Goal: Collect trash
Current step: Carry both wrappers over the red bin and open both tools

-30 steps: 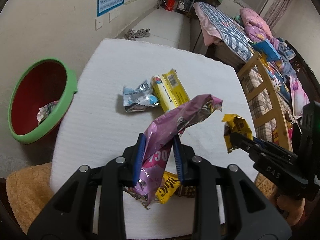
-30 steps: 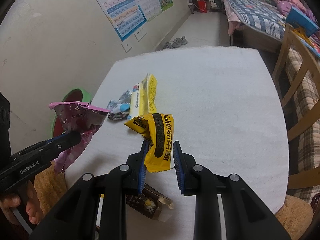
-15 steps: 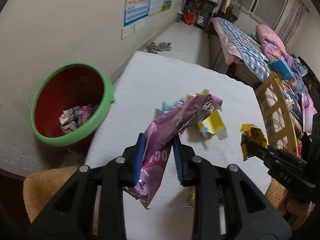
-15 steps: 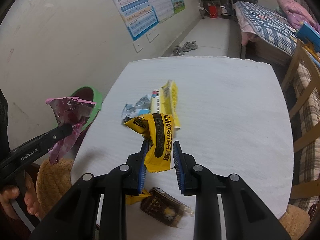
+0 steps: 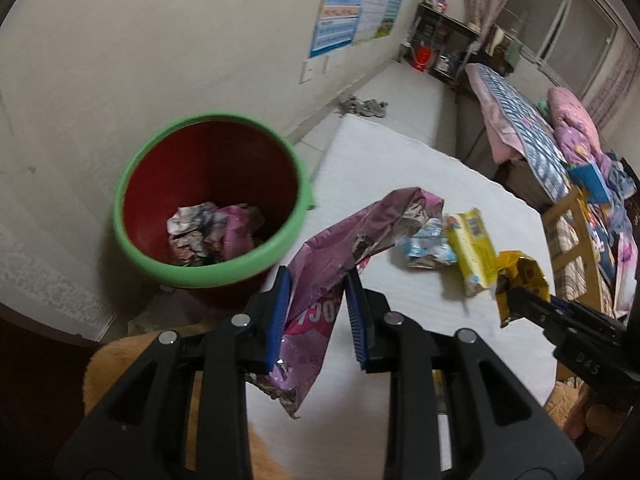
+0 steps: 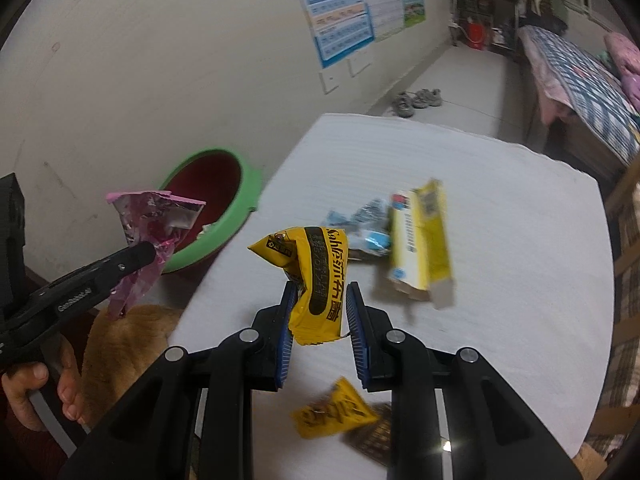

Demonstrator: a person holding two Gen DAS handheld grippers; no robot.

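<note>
We had left gripper (image 5: 316, 312) clamped on crumpled pink foil wrapper (image 5: 352, 248) near green-rimmed red bin (image 5: 208, 204); right gripper (image 6: 320, 332) clamped on yellow snack packet (image 6: 316, 276).

From my remote seat both fisheye feeds look dim and warm under indoor light, corners vignetted black and walls bowed, with motion blur smearing the green bin rim (image 5: 208, 276) and the yellow box (image 6: 420, 240), shadows soft.
</note>
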